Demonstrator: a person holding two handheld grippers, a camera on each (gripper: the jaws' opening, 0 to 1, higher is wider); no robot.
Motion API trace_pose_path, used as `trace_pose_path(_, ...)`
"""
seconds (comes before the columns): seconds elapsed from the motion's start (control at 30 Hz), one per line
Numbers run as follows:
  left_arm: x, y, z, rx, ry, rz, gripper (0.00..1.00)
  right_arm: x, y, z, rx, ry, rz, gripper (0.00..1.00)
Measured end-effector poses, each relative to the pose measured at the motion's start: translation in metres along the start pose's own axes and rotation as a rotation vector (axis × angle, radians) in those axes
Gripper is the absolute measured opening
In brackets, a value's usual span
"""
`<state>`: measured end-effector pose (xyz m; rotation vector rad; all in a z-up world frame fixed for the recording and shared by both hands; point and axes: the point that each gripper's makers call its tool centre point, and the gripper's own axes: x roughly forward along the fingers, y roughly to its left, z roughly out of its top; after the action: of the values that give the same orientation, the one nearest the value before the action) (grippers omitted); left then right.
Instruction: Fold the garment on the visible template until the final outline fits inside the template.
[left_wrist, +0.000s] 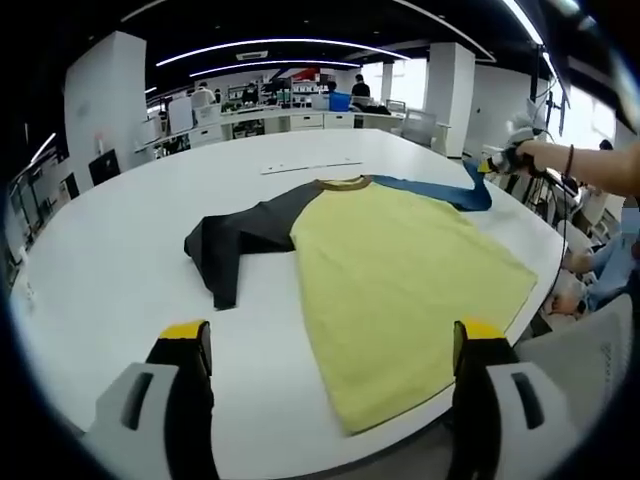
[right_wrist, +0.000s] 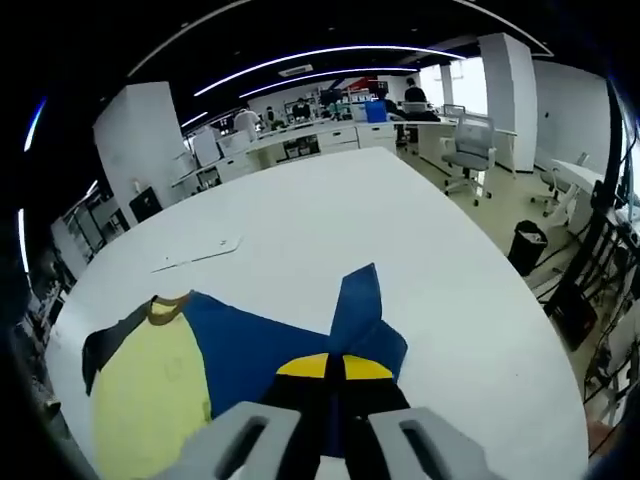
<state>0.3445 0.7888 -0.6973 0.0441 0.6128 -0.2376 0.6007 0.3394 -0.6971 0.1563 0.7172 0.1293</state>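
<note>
- Barely begun, I'd judge: the garment (left_wrist: 400, 290) lies mostly flat on the tabletop (left_wrist: 120, 270), ahead of the gaping, empty left claw (left_wrist: 330, 350).
- Right claw (right_wrist: 335, 368) pinches the blue sleeve (right_wrist: 355, 310), lifting it.
- Body and dark sleeve (left_wrist: 235, 245) remain unfolded.

No text, label, brand, number or sign is showing clearly enough to be read in either view. The yellow shirt (left_wrist: 400, 290) lying on the white desk (left_wrist: 110, 270) is showing a plain front with no print. A red panel (left_wrist: 311, 73) is hanging at the upper middle of the left gripper view, far back in the room, but any lettering on it is blurring out and cannot be made out.
</note>
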Motion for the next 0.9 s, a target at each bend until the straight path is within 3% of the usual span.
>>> trace_pose_path(0.9, -0.001, -0.002, -0.003, 0.005, 0.009, -0.004, 0.99, 0.024, 0.11, 0.008, -0.061, 0.015, 0.156, 0.0)
